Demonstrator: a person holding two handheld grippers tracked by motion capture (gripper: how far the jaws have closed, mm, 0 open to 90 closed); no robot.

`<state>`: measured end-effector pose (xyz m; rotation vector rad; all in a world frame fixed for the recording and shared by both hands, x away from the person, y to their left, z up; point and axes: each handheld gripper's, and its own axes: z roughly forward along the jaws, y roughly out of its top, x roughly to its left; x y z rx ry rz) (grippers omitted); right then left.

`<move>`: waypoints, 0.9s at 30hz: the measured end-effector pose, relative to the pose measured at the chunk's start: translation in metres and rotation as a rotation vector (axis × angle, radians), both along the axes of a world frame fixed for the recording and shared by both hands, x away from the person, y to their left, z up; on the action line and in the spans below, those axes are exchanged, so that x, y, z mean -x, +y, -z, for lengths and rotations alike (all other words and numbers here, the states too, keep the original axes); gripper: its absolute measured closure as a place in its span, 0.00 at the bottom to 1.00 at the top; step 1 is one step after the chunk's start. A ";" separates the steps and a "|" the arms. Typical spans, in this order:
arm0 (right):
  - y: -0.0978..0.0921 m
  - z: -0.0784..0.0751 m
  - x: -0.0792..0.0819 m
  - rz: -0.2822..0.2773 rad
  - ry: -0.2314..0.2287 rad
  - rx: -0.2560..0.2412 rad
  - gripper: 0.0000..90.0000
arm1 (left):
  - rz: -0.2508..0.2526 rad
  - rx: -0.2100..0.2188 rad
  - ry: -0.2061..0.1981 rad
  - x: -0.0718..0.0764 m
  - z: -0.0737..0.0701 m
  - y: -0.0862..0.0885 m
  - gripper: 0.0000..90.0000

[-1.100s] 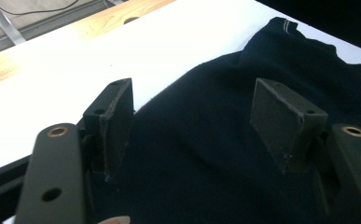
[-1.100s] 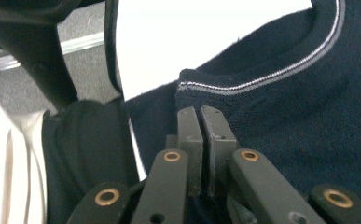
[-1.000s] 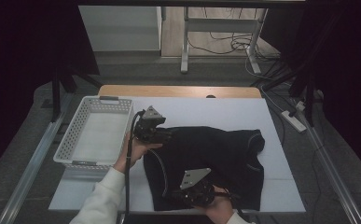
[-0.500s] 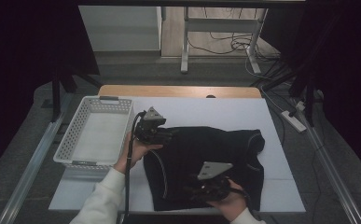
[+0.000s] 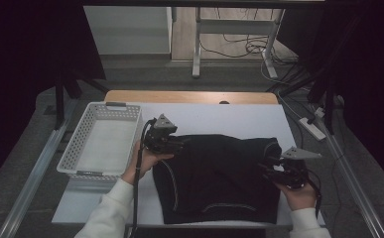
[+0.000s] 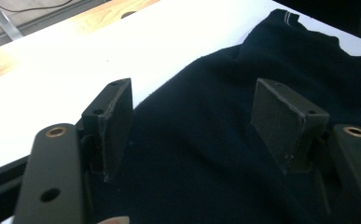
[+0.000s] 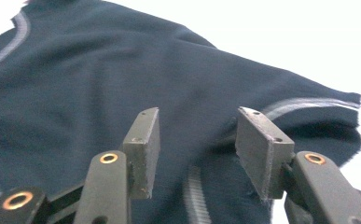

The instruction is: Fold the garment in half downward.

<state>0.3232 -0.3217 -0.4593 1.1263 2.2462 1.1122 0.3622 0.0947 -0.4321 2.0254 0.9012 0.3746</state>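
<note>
A white-topped table (image 5: pixel 214 121) with a strip of bare wood along its far edge carries two things. A dark garment (image 5: pixel 219 178) with pale stitched seams lies spread flat across the right and near part of the surface, its lower hem reaching the table's front edge. A white perforated plastic basket (image 5: pixel 75 148) sits at the left end, its outer side overhanging the table's left edge, with a bare strip of white between it and the garment. The far half of the tabletop lies bare.
</note>
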 end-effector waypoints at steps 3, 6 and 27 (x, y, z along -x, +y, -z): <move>-0.013 0.003 -0.012 0.054 0.028 0.011 0.54 | 0.001 -0.003 0.000 0.000 0.000 -0.001 0.34; -0.021 0.006 -0.020 0.091 0.044 0.013 0.53 | 0.003 -0.004 0.000 0.000 0.001 -0.002 0.34; -0.054 0.028 -0.081 0.224 0.104 0.103 0.53 | -0.003 -0.013 -0.002 0.000 0.004 -0.005 0.34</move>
